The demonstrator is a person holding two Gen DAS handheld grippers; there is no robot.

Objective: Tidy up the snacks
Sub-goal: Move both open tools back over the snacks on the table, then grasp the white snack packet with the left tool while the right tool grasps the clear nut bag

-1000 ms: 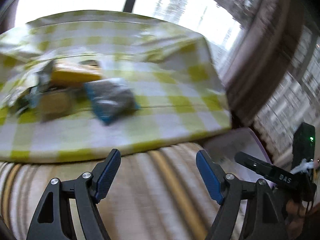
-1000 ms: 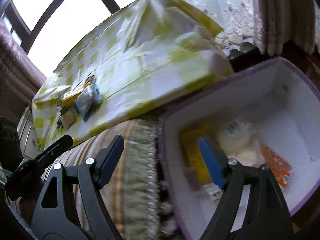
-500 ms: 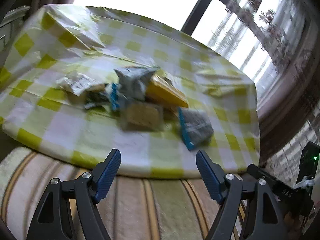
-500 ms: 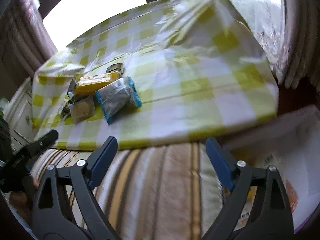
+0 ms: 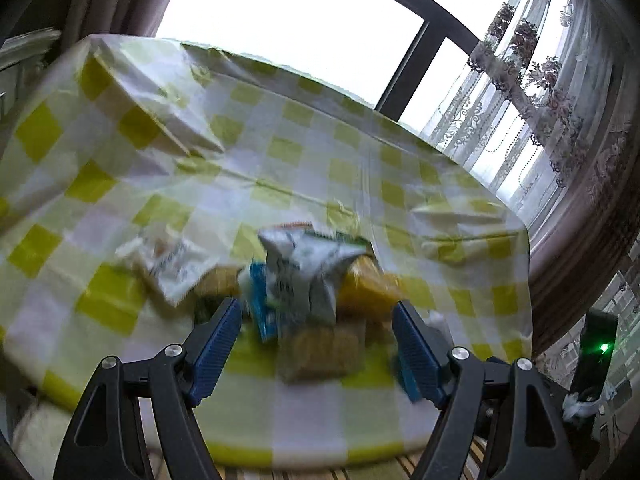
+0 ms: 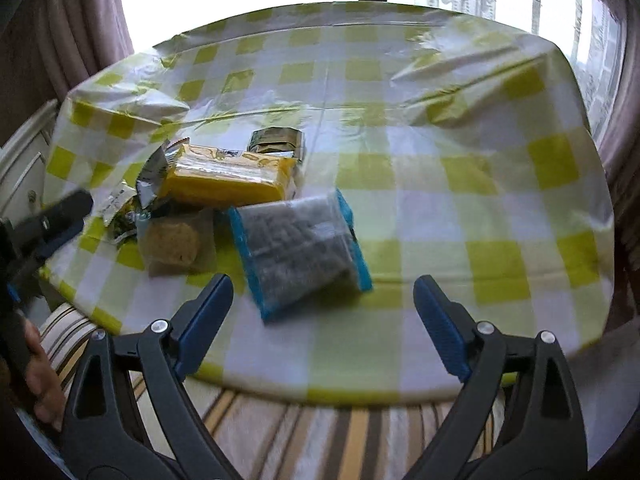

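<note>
Right gripper (image 6: 323, 314), jaws wide and empty, hovers by the table's (image 6: 500, 184) near edge facing the blue-edged clear snack bag (image 6: 298, 246) (light, crinkly, probably slippery), best pinched across a sealed blue edge.

One table (image 6: 460, 208) with a checked cloth. On it sits a pile of snacks: one yellow pack (image 6: 228, 178), one blue-edged bag (image 6: 298, 246), one cookie pack (image 6: 178, 242), one silver bag (image 5: 308, 270), one white packet (image 5: 176, 266). More are hidden, so I cannot count them all.
</note>
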